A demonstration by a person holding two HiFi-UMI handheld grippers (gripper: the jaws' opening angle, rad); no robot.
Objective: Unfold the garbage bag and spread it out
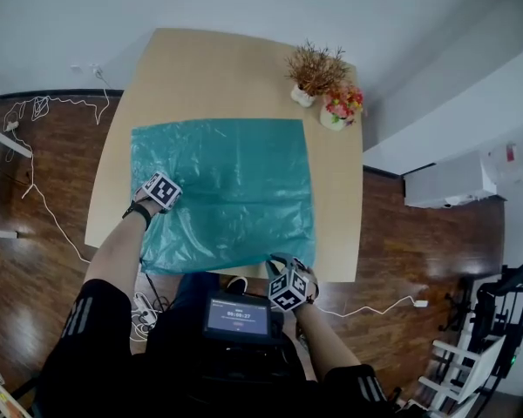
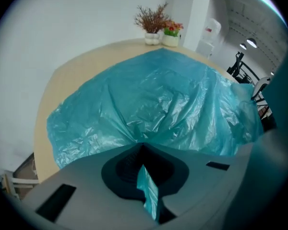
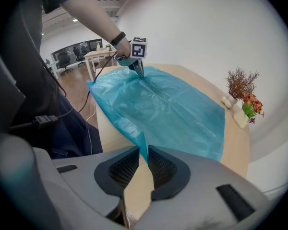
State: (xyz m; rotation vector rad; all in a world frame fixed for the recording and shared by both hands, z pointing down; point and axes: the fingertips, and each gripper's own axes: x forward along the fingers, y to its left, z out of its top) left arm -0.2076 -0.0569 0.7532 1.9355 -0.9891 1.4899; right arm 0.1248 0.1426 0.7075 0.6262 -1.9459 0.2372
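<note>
While the teal bag (image 1: 222, 190) lies nearly flat across the middle of the worktop (image 1: 200, 68), the left gripper (image 2: 142, 147) clamps a fold at its left edge and the right gripper (image 3: 143, 150) pinches its lower-right corner, presumably to pull out wrinkles.

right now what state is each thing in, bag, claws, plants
garbage bag, unfolded, spread wrinkled over the table
left claw, shut on the garbage bag's left edge
right claw, shut on the garbage bag's near corner
brown plant, upright in its pot
flowers, upright in their pot
</note>
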